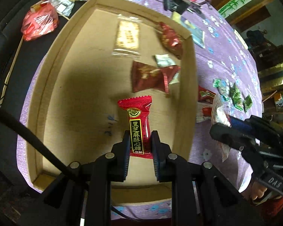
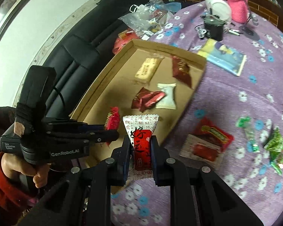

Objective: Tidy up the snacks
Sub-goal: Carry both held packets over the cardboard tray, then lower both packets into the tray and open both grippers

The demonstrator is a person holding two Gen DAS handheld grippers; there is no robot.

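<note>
Snacks are being gathered into the cardboard box (image 1: 52, 71) on the purple flowered desk (image 1: 226, 56), and both grippers arrive loaded. At the far left of the left wrist view, a red plastic bag (image 1: 39, 23) is seen lying off the box, out of play. Inside the box a clear-wrapped biscuit (image 1: 128, 35), two dark red packets (image 1: 151, 76) and a small white packet (image 1: 163, 60) are already laid toward the far right corner, so the near left floor is bare. The left gripper (image 1: 139, 143) is pinched tight on the lower half of a red sesame candy (image 1: 138, 124), which is held upright above the box floor, clear of the walls. A good release is judged to need the candy lowered close to the bare cardboard before the jaws are eased apart, so that it is laid flat rather than dropped onto the packets.

Further right, the right gripper (image 2: 140, 148) is clamped on a white and red sweet (image 2: 141, 131), carried over the near rim of the box. It should be brought fully past the wall first. Care is advised that the two tools are kept apart, since they are seen close together. On the desk to the right, a large red packet (image 2: 211, 139) and scattered green candies (image 2: 273, 145) are left waiting.
</note>
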